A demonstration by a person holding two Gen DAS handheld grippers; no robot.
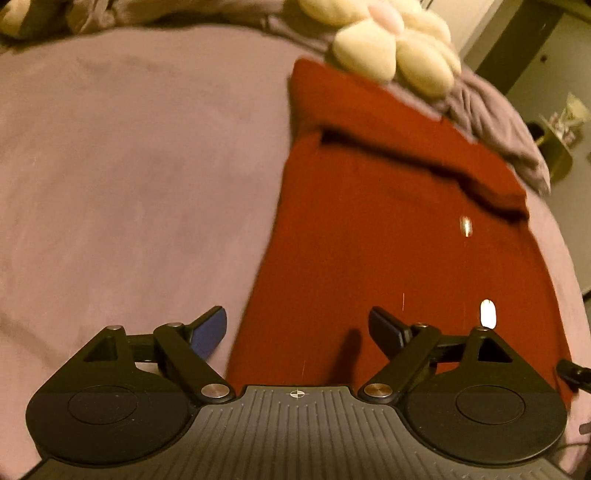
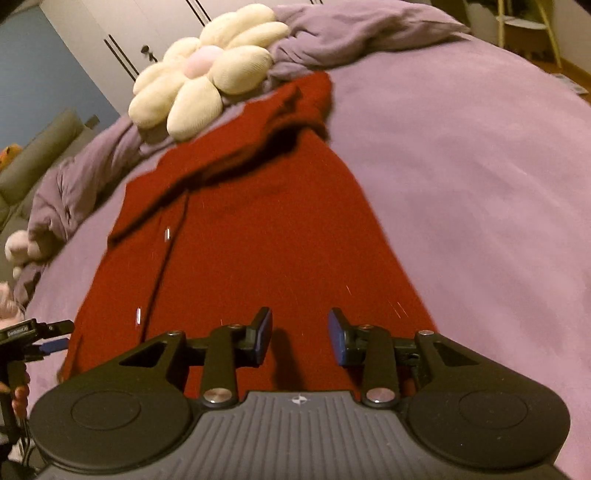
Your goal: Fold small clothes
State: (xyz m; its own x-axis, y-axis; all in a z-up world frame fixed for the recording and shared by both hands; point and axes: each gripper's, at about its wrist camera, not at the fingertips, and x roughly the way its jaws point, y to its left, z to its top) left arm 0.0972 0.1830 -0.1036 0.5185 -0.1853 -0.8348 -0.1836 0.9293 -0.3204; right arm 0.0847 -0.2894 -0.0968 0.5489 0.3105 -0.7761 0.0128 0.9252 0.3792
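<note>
Dark red knitted cardigan (image 2: 258, 240) lies lengthwise on lilac bed (image 2: 461, 166), sides folded inward; final folds remain. My left hand-held gripper (image 1: 297, 332) gapes wide, empty; right hand-held gripper (image 2: 300, 338) narrower, empty.

A bed (image 2: 480, 184) with a lilac sheet fills both views under warm, dim light. At its far edge lie a rumpled lilac duvet (image 2: 351, 33) and a cream flower cushion (image 2: 207, 81). Behind stand white wardrobe doors (image 2: 110, 33) and a blue wall (image 2: 40, 81). A grey sofa (image 2: 33, 158) stands off the left edge, a shelf (image 2: 524, 26) past the far right corner on wooden floor (image 2: 565, 72).
</note>
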